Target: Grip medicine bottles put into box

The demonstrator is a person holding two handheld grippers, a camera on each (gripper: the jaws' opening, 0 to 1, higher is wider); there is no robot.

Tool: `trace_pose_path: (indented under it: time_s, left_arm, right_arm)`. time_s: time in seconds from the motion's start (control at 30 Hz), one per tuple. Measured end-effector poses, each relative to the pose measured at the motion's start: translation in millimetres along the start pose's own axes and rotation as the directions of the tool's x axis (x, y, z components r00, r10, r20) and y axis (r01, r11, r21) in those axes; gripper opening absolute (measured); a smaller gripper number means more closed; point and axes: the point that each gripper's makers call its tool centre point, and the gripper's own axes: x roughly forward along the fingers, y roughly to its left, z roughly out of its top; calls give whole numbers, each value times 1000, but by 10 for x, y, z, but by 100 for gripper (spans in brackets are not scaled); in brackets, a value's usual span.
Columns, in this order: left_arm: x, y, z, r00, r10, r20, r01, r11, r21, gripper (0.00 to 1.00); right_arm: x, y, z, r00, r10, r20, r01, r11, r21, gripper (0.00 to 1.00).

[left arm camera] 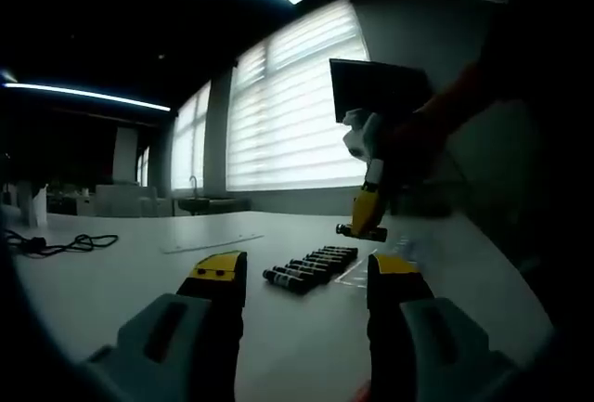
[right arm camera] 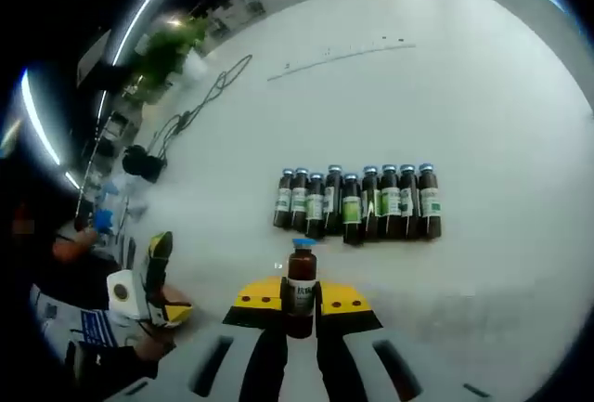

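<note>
While its yellow-tipped jaws are clamped on a small dark-brown glass medicine bottle [right arm camera: 300,289] with a blue cap and pale label, the right gripper [right arm camera: 299,302] hangs above the white table [right arm camera: 483,96], the bottle standing upright between the jaw tips in the right gripper view. Just beyond it on the tabletop stands a row of eight matching brown medicine bottles [right arm camera: 357,201], shoulder to shoulder, some with green labels and some with white. Farther off, a black cable [right arm camera: 200,105] trails across the table toward the edge. The left gripper [right arm camera: 156,281] shows at the lower left of that view, held by a person's hand.

In the left gripper view, the left gripper [left arm camera: 306,277] has its yellow-padded jaws spread wide apart with nothing between them, low over the table [left arm camera: 121,281]. Ahead lies the bottle row [left arm camera: 311,267], and above and beyond it hangs the right gripper [left arm camera: 364,227]. Bright windows with slatted blinds [left arm camera: 288,105] fill the background.
</note>
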Motion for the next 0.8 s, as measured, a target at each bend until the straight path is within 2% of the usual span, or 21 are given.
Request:
trace_pose_path:
  time_s: [0.23,0.43,0.5,0.8]
  left_arm:
    - [-1,-2,-6,1000,-5,-1,5,1000,4,45]
    - [-2,6,-8,1000,-5,0,5,1000,5,45]
    - [-3,10,-11,1000,-3,-2,3,1000,4,45]
    - [5,1,-35,1000,-4,-16,4,1000,2,45]
  right_arm:
    - [144,155,-177,998,68,-3,-67,997,47,7]
    - [304,194,-298,990,144,1,-144,985,97,7]
    - [323,241,-350,985,173,-16,-170,977,128,7]
    - [431,214,-376,983,181,-19,-178,979,96,7]
